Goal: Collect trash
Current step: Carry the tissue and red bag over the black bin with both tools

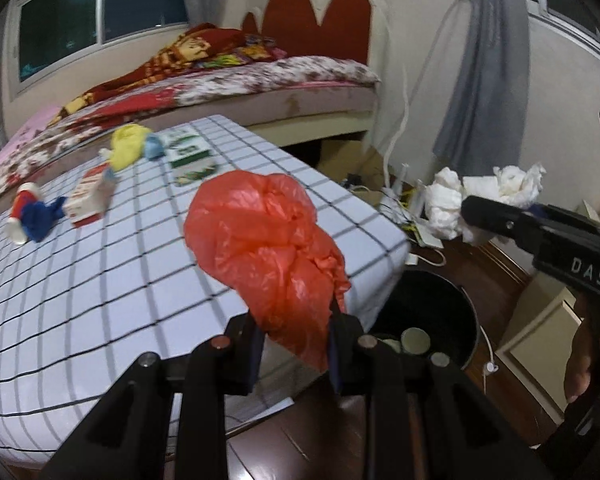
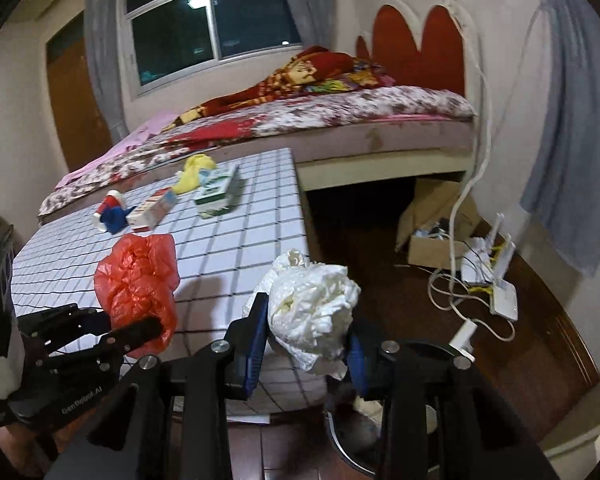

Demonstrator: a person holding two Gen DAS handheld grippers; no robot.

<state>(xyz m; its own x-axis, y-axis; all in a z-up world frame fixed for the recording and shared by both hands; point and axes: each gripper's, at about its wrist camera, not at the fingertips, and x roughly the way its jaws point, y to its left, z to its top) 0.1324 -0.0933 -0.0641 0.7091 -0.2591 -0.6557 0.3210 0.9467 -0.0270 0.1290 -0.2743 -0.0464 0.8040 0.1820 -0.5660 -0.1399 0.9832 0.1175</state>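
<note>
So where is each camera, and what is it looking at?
Left wrist: rides the left claw, facing the checked table, bed, bin; shows its red bag, the right claw.
Right wrist: rides the right claw, facing table, bed; shows its white tissue, the left claw.
Both share table, bag, tissue.

Both tools are matte black plastic. The left gripper (image 1: 296,344) has angular struts, four round silver screw heads and dark blue pads; the right wrist view shows pale lettering low on its body. The right gripper (image 2: 308,344) has brighter blue ribbed pads (image 2: 254,344) and matching silver screws, with white letters "DAS" stamped behind its fingers in the left wrist view.
</note>
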